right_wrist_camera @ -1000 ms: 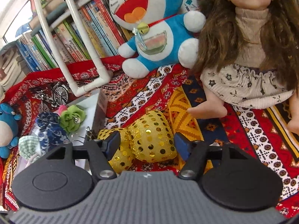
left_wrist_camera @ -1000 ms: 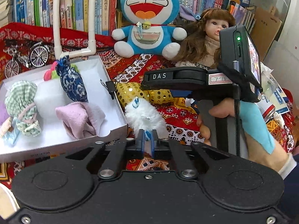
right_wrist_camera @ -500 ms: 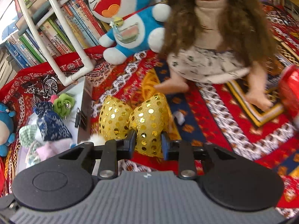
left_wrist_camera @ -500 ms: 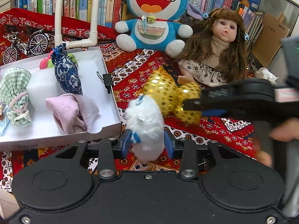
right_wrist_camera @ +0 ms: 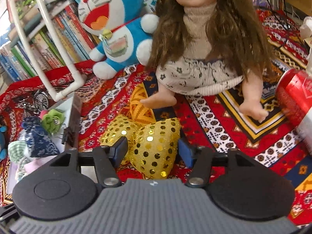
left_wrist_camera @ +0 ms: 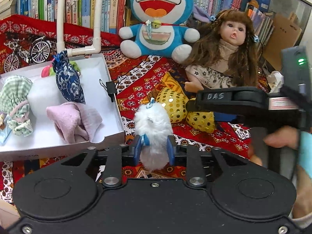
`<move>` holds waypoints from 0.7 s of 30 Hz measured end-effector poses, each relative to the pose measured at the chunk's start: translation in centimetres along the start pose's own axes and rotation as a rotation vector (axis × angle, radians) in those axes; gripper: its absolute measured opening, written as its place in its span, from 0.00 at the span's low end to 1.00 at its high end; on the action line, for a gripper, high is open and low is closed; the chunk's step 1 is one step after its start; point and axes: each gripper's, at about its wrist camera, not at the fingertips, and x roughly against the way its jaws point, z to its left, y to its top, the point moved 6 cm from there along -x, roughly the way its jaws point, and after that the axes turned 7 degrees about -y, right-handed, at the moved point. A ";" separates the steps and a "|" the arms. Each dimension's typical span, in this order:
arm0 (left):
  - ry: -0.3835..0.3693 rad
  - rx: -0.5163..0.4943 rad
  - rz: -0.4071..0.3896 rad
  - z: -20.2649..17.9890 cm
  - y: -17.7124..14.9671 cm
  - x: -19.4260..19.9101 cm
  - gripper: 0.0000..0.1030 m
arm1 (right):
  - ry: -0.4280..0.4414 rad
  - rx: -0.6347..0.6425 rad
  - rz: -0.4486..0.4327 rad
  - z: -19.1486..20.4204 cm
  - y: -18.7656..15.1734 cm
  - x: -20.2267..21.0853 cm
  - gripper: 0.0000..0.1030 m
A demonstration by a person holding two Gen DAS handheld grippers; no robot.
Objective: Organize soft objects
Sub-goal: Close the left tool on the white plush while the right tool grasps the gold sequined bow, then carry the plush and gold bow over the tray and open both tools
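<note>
Left tongs (left_wrist_camera: 154, 149): closing on the white fluffy plush toy (left_wrist_camera: 153, 128), whose lower part sits between the two blue pads; the fur fills the gap and meets both pads, so the toy is clamped. The toy's long axis runs away from the camera, its small blue loop at the far end; it stands over the red patterned cloth (left_wrist_camera: 148, 78) of the bench, just beside the near right corner of the white shallow cardboard box (left_wrist_camera: 115, 105).

Right tongs (right_wrist_camera: 153, 150): jaws opening; the gold sequinned bow-shaped cushion (right_wrist_camera: 154, 148) lies between them with its nearer lobe in the gap; the pads stand clear of it on both sides, so it is not gripped. The bow's long axis runs slantwise across the cloth, one lobe toward the box, the other nearer the camera; in the left wrist view the right gripper's black body covers part of it.

Box contents: a pink folded cloth (left_wrist_camera: 74, 120) at the near right; a navy floral drawstring pouch (left_wrist_camera: 68, 81) upright behind it; a green checked fabric bundle (left_wrist_camera: 16, 103) at the left; a white block beneath them; a pink and green soft item at the far wall, partly hidden. A black binder clip (left_wrist_camera: 110, 89) grips the right wall.

Behind: a blue and white cat plush (left_wrist_camera: 158, 23) and a long-haired doll (left_wrist_camera: 226, 54), seated side by side.
</note>
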 end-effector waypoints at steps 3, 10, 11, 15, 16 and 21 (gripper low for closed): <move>-0.002 -0.012 -0.005 -0.1 0.1 0.7 0.19 | 0.012 -0.029 -0.026 -0.2 -0.3 0.5 0.41; -0.006 -0.029 -0.031 0.0 0.3 2.5 0.02 | 0.010 -0.019 -0.108 0.5 -0.2 3.9 0.37; -0.014 -0.028 -0.033 0.0 0.4 2.8 0.02 | 0.014 -0.013 -0.118 0.7 -0.2 4.5 0.37; -0.027 -0.045 -0.060 0.0 1.1 4.2 0.01 | 0.011 0.021 -0.160 1.8 -0.2 6.7 0.37; -0.029 -0.044 -0.065 0.1 1.3 4.5 0.01 | 0.010 0.034 -0.169 2.2 0.0 7.1 0.37; -0.041 -0.027 -0.103 0.8 2.4 6.5 0.01 | 0.021 0.041 -0.199 3.0 0.8 9.1 0.37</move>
